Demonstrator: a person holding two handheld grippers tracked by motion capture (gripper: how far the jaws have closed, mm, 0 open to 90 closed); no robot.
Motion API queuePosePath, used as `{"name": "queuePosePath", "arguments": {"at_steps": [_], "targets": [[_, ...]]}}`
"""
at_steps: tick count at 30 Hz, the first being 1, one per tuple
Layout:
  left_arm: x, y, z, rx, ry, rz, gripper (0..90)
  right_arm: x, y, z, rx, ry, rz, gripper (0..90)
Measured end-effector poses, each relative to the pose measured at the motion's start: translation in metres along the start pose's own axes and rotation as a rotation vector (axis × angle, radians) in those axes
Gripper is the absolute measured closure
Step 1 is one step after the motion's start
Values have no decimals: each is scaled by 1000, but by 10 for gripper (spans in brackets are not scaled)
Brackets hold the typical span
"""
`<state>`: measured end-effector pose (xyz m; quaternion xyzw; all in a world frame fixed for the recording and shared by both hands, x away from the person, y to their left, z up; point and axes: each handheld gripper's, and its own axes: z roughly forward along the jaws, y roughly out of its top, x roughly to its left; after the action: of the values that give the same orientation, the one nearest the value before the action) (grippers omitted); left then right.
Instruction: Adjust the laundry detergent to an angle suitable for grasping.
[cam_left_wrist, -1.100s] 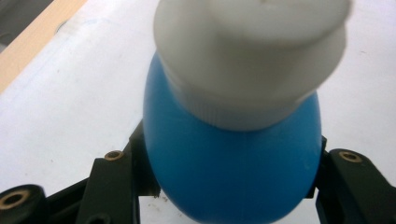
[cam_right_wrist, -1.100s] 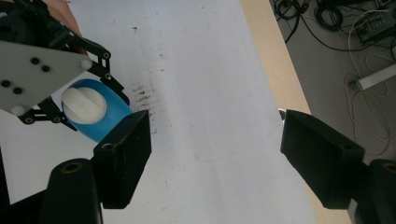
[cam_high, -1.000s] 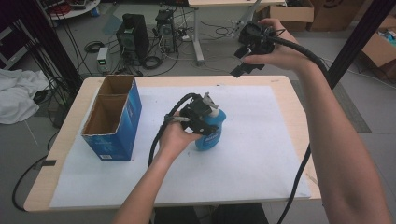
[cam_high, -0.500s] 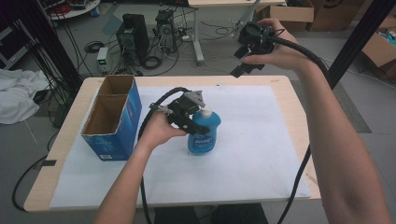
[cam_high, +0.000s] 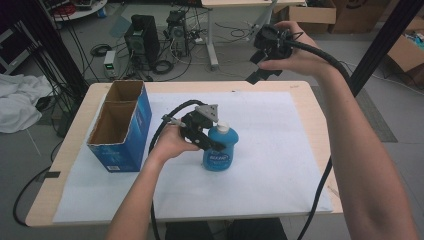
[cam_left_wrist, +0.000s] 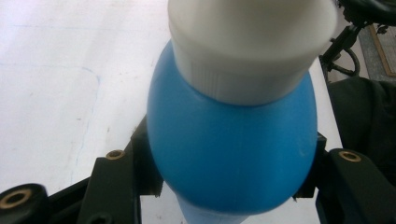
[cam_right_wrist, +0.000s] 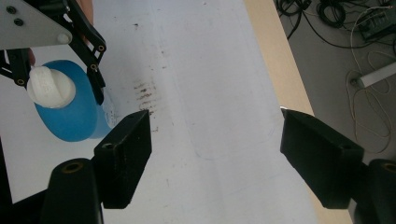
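A blue bottle (cam_high: 220, 152) with a white cap stands upright near the middle of the white paper, its base down at the sheet. My left gripper (cam_high: 212, 142) is shut on its upper body. In the left gripper view the black jaws press both sides of the bottle (cam_left_wrist: 233, 149). My right gripper (cam_high: 260, 65) is held high over the table's far edge, pointing down. Its jaws (cam_right_wrist: 215, 140) stand open with nothing between them. From there the bottle (cam_right_wrist: 74, 121) lies at the left, clamped by the other gripper.
An open blue cardboard box (cam_high: 120, 132) with two compartments stands at the table's left. White paper (cam_high: 290, 150) covers most of the wooden table (cam_high: 312, 115). Cables and computer cases lie on the floor beyond the far edge.
My left gripper has shifted a little and sunk with the bottle, which has gone from tilted to upright. The right gripper has kept still.
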<state>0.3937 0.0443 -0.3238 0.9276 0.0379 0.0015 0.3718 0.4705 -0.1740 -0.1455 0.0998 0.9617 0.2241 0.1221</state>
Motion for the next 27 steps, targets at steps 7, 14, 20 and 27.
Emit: {"name": "queuePosePath", "arguments": {"at_steps": [7,14,20,27], "targets": [[0,-7,2,-18,-8,-8,440,-1,-2,0,4,0,3,249],[-3,-10,-1,-1,4,-7,431,-1,-1,1,2,2,2,249],[-7,-12,-3,24,18,-2,428,1,0,0,2,2,-4,254],[-8,-12,-4,45,29,13,391,3,2,1,7,4,-7,254]]}}
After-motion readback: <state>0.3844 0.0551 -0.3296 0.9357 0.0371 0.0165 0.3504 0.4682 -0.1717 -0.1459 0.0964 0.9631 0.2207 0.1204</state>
